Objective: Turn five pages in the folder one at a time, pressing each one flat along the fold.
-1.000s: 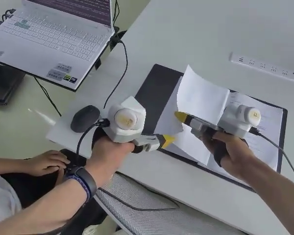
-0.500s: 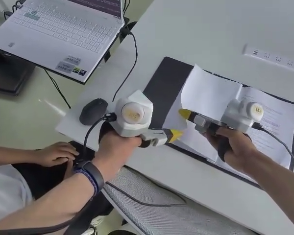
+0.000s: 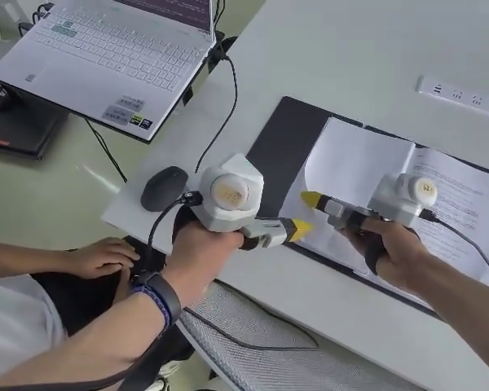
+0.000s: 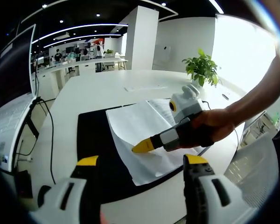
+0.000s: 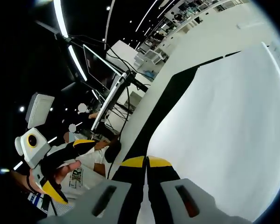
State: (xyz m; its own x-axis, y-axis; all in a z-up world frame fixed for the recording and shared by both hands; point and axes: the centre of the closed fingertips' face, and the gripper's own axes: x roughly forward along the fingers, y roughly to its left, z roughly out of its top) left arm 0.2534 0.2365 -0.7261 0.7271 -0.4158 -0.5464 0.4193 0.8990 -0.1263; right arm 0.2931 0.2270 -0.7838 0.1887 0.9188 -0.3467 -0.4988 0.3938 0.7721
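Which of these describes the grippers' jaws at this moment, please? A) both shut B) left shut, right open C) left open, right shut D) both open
C: the left gripper has its jaws standing well apart in its own view, while the right gripper has its yellow tips closed together over the white page.

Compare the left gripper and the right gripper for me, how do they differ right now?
The left gripper has its jaws open; the right gripper has them shut. The right gripper's tips lie at the left edge of the page, though whether they pinch it is unclear, while the left gripper sits at the near edge of the folder. Both are white with yellow tips, hand-held, and point toward each other.
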